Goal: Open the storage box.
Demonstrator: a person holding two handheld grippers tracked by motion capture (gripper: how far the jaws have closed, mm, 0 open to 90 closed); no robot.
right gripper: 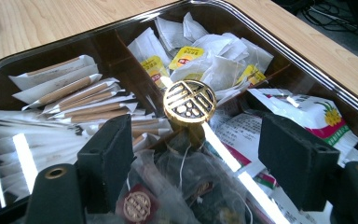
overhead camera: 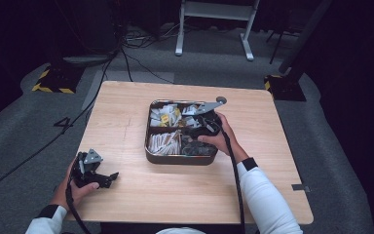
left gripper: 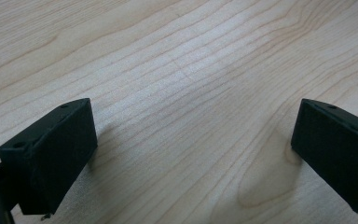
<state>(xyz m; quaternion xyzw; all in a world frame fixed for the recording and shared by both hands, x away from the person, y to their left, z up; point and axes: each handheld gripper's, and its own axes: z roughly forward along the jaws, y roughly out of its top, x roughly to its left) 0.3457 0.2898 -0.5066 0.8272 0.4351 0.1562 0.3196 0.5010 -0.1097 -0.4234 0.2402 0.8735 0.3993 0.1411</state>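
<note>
1. We see a dark compartment tray (overhead camera: 181,160) with a clear lid sitting near the middle of the wooden surface (overhead camera: 126,195); a round brass knob (right gripper: 189,101) stands at the lid's centre.
2. Under the lid lie paper stick sachets (right gripper: 70,91), yellow-tagged tea bags (right gripper: 205,56) and a flowered packet (right gripper: 314,114), each in its own compartment.
3. Our right tongs (right gripper: 196,154) hover over the lid, jaws spread wide to either side of the knob and a little short of it, gripping nothing.
4. Our left tongs (left gripper: 193,149) rest low over bare wood near the surface's front left corner, well apart from the tray, jaws wide and empty.
</note>
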